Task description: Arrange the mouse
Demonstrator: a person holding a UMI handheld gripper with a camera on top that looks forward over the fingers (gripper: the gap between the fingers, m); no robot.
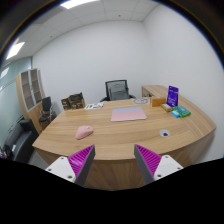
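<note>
Gripper (113, 160): fingers spread wide, holding nothing, raised above the near edge of the wooden table (120, 135). Mouse (84, 131): pink, on the table beyond the left finger. Mat (128, 115): pink, further back. Chair (118, 91): behind the table.

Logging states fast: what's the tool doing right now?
Tool: open, holding nothing, well short of the mouse on the table.
</note>
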